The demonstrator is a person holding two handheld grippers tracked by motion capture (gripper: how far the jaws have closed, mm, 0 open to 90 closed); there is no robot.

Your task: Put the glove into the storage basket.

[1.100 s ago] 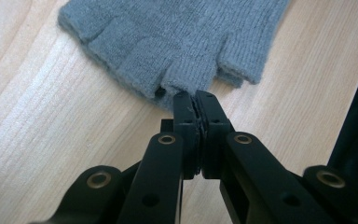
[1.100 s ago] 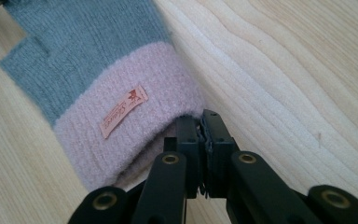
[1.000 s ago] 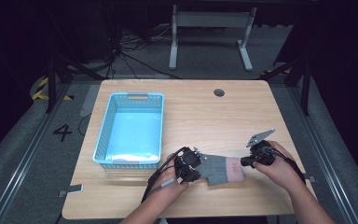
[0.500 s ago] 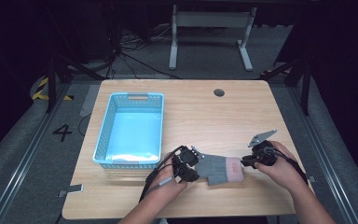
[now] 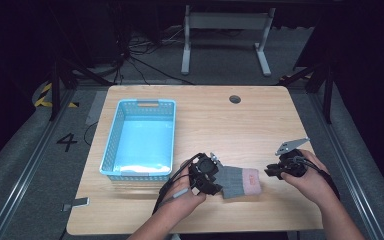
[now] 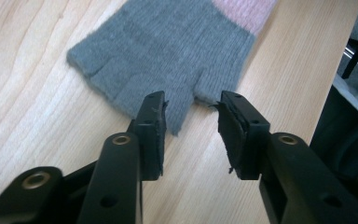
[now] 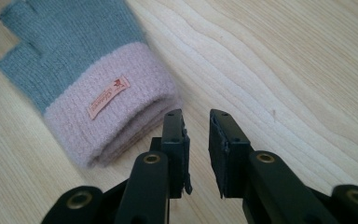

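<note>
Both the left gripper (image 6: 191, 119) and the right gripper (image 7: 196, 135) have just been opening, nothing pinched between either pair of jaws, so the grey-and-pink glove (image 5: 237, 181) lies flat on the table (image 5: 260, 120) between them, apparently released beside the blue basket (image 5: 139, 140).

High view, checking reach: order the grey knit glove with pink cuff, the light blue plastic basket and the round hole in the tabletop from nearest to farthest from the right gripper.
From the right gripper:
1. Grey knit glove with pink cuff, just left of it.
2. Round hole in the tabletop, toward the far edge.
3. Light blue plastic basket, far left.
</note>
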